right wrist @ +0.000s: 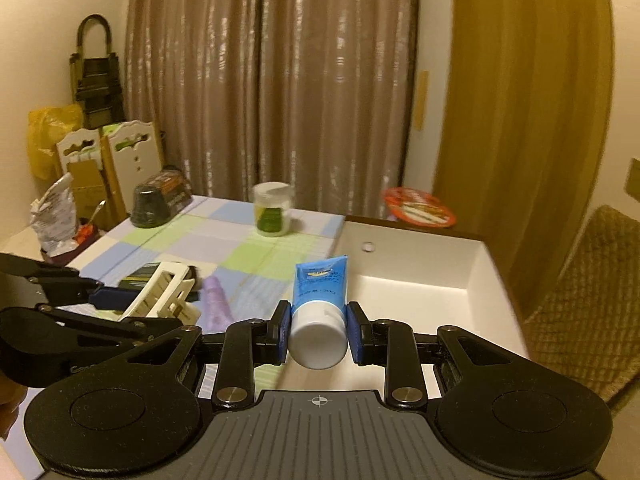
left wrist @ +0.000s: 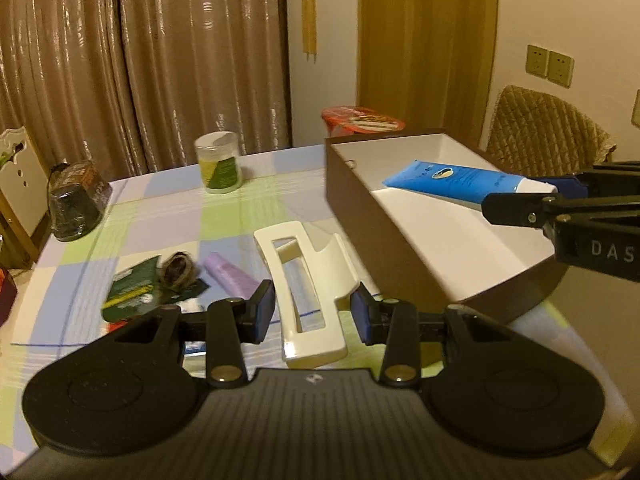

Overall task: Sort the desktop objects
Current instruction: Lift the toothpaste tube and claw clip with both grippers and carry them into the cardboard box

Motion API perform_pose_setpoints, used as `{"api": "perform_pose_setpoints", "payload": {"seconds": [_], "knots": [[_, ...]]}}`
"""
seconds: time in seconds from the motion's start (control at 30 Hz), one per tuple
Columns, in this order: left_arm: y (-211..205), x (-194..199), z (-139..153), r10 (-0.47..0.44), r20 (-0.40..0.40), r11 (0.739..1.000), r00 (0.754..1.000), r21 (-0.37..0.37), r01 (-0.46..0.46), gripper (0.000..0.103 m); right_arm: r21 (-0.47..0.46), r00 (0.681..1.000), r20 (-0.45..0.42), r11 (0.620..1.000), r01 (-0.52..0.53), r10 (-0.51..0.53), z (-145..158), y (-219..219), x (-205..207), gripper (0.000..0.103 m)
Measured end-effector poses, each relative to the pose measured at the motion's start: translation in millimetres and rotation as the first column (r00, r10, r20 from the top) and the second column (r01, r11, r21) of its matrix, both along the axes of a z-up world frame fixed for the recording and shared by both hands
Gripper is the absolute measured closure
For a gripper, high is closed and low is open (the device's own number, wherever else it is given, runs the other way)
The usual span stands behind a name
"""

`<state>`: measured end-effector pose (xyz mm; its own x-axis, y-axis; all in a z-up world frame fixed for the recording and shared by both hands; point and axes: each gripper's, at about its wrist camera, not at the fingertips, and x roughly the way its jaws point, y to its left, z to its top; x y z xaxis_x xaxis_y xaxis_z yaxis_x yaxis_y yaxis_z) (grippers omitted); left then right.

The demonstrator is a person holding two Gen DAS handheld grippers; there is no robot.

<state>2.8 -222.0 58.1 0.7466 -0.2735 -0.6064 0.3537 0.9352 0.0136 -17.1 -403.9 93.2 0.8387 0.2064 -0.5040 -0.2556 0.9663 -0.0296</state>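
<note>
My left gripper (left wrist: 314,314) is shut on a large white hair claw clip (left wrist: 304,280) and holds it above the checked tablecloth; the clip also shows in the right wrist view (right wrist: 160,294). My right gripper (right wrist: 318,334) is shut on the white cap of a blue tube (right wrist: 320,292) and holds it over the near left edge of the brown box with a white inside (right wrist: 420,280). In the left wrist view the blue tube (left wrist: 460,180) hangs over the box (left wrist: 360,208).
On the cloth lie a purple tube (left wrist: 228,274), a dark green packet (left wrist: 132,292) and a brown hair tie (left wrist: 178,272). Farther back stand a green-labelled jar (left wrist: 219,164), a black wrapped cup (left wrist: 74,206) and a red-lidded bowl (left wrist: 360,118). A wicker chair (left wrist: 548,128) stands at right.
</note>
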Motion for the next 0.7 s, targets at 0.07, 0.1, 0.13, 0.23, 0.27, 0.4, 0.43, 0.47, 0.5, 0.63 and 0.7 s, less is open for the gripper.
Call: {"api": "perform_pose_setpoints", "payload": {"seconds": [0.07, 0.1, 0.13, 0.23, 0.27, 0.4, 0.43, 0.47, 0.5, 0.63, 0.7], "knots": [[-9, -5, 2, -0.018, -0.009, 1.0, 1.0, -0.014, 0.018, 0.067, -0.003, 0.999, -0.002, 0.999, 0.034, -0.034, 1, -9, -7, 0.075], [-14, -8, 2, -0.035, -0.014, 0.999, 0.999, -0.019, 0.035, 0.067, -0.006, 0.999, -0.003, 0.999, 0.052, -0.052, 1, -13, -11, 0.075], [-18, -10, 1, -0.053, -0.018, 0.998, 0.998, -0.023, 0.052, 0.067, -0.009, 0.997, -0.005, 0.997, 0.074, -0.074, 1, -17, -14, 0.075], [-29, -18, 0, -0.102, -0.031, 0.994, 0.994, -0.033, 0.101, 0.067, -0.002, 0.99, -0.026, 0.99, 0.142, -0.142, 1, -29, -26, 0.075], [-32, -21, 0, -0.118, -0.033, 0.992, 0.992, -0.036, 0.117, 0.067, -0.004, 0.987, -0.029, 0.987, 0.159, -0.159, 1, -31, -30, 0.075], [-41, -33, -2, -0.17, -0.038, 0.984, 0.985, -0.058, 0.167, 0.067, -0.013, 0.974, -0.037, 0.975, 0.223, -0.223, 2, -42, -43, 0.075], [-44, -35, -3, -0.181, -0.04, 0.982, 0.983, -0.062, 0.178, 0.067, -0.014, 0.972, -0.038, 0.973, 0.232, -0.233, 2, -44, -45, 0.075], [-46, -36, -4, -0.191, -0.041, 0.98, 0.981, -0.065, 0.188, 0.067, -0.015, 0.969, -0.04, 0.97, 0.242, -0.242, 2, -46, -47, 0.075], [-48, -37, -4, -0.2, -0.041, 0.978, 0.979, -0.069, 0.197, 0.067, -0.017, 0.967, -0.042, 0.968, 0.25, -0.251, 2, -48, -48, 0.075], [-57, -35, -4, -0.224, -0.041, 0.972, 0.974, -0.076, 0.221, 0.067, -0.017, 0.964, -0.049, 0.965, 0.26, -0.26, 3, -56, -46, 0.075], [-61, -29, -3, -0.23, -0.037, 0.971, 0.973, -0.076, 0.227, 0.067, -0.013, 0.965, -0.049, 0.966, 0.258, -0.258, 4, -61, -36, 0.075]]}}
